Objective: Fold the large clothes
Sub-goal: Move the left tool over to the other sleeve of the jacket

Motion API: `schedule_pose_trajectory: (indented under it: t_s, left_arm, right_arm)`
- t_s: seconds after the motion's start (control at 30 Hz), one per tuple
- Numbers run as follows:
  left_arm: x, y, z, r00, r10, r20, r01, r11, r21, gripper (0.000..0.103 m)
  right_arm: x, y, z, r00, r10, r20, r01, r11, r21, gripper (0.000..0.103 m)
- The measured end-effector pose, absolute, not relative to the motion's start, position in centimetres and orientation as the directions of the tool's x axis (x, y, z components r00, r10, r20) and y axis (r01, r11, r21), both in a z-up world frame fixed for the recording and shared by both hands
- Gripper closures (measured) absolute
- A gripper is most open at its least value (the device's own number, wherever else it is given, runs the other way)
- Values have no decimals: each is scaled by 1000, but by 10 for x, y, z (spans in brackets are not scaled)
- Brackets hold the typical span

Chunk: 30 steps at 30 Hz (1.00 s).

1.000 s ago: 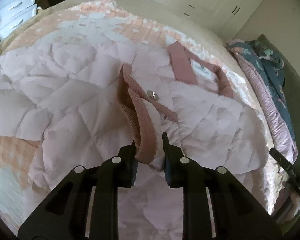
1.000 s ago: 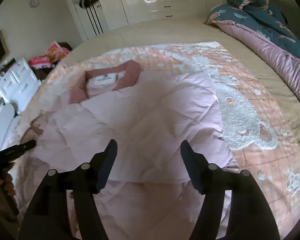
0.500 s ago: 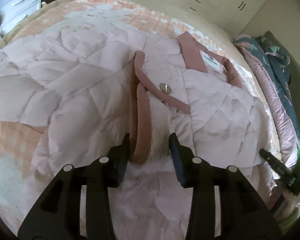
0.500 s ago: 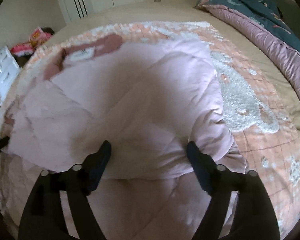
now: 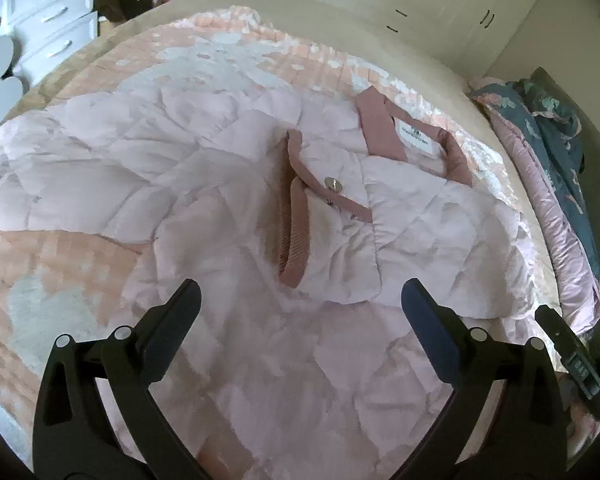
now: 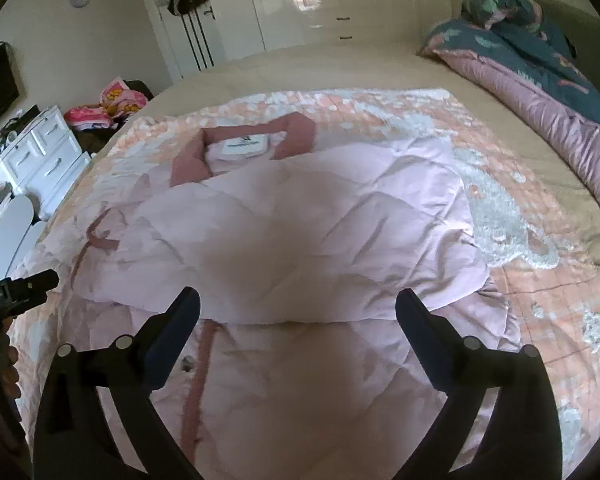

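- Left wrist view: pale pink quilted jacket spread on the bed; ribbed cuff and metal snap visible here only.
- Right wrist view: one folded-over sleeve alone, bare blanket beside it.
- Collar label: writing illegible.
- Left gripper and right gripper: jaws opening, wide apart, nothing between them.

soft daylight | wardrobe doors glare | fisheye edges | centre perhaps blurred
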<state>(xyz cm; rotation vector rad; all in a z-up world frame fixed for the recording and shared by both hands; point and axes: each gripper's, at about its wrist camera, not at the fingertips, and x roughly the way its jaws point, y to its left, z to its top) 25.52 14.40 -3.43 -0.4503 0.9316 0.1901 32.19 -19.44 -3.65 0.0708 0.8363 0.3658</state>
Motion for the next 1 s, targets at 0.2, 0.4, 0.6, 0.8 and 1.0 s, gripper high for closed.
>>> schedule_pose_trajectory:
  t_s: [0.2, 0.4, 0.6, 0.8, 1.0]
  left_arm:
    - [237, 151, -24, 604, -21, -797, -357, 887, -294, 9]
    - [220, 165, -15, 619, -9, -786, -374, 876, -304, 9]
    - [203, 182, -6, 636, 0, -772, -388, 864, -320, 9]
    - [189, 198, 1, 650, 15, -760, -405, 853, -330, 9]
    - [176, 217, 3, 654, 36, -755, -434, 836, -336, 9]
  right_arm:
    - [303, -178, -21, 622, 364, -693, -318, 926, 201, 5]
    - [289, -159, -5, 629, 386, -675, -350, 916, 197, 5]
    - [276, -140, 9, 635, 404, -659, -380, 905, 189, 4]
    - [270, -126, 16, 625, 419, -658, -387, 899, 205, 4]
    - [262, -110, 25, 632, 418, -653, -399, 897, 188, 4]
